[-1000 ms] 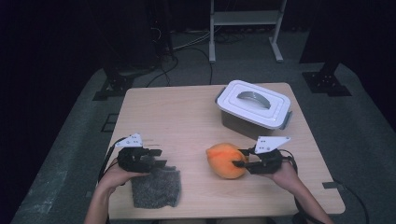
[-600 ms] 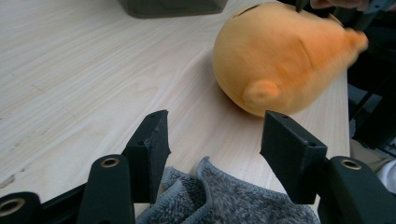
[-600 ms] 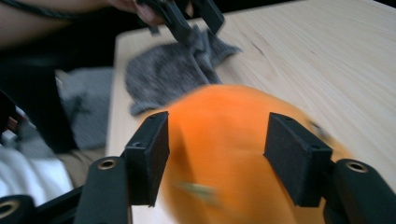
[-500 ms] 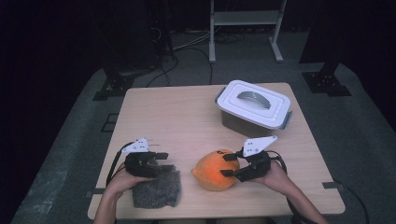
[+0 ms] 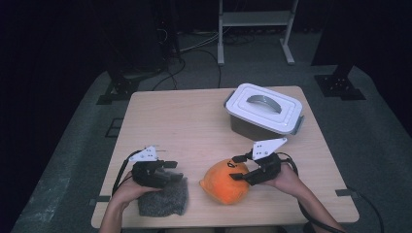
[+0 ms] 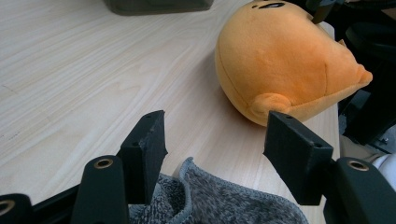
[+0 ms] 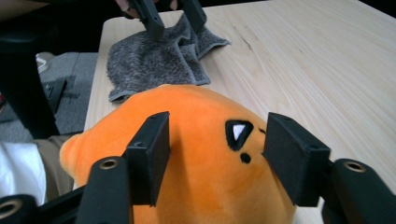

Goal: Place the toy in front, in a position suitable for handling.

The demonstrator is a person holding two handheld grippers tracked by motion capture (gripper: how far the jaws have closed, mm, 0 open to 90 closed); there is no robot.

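Observation:
An orange plush toy (image 5: 224,184) with a small black-and-white eye rests on the wooden table (image 5: 194,121) near its front edge. My right gripper (image 5: 237,168) hovers over its right side. Its jaws (image 7: 217,140) have just been opening and now stand open astride the plush (image 7: 205,154) without pressing it. A crumpled grey cloth (image 5: 163,199) lies to the left of the plush. My left gripper (image 5: 174,172) sits over the cloth's far edge. Its jaws (image 6: 217,135) have also just been opening, with a fold of the cloth (image 6: 210,200) loose beneath them and the plush (image 6: 280,60) just ahead.
A white lidded box (image 5: 265,109) with a grey handle stands at the table's back right. Bare wood stretches across the middle and back left. Cables and stand legs (image 5: 223,43) lie on the dark floor behind the table.
The plush has come down and toward the front left, onto the table. The right gripper's jaws have spread apart around it. The left gripper has stayed over the cloth, its jaws slightly wider.

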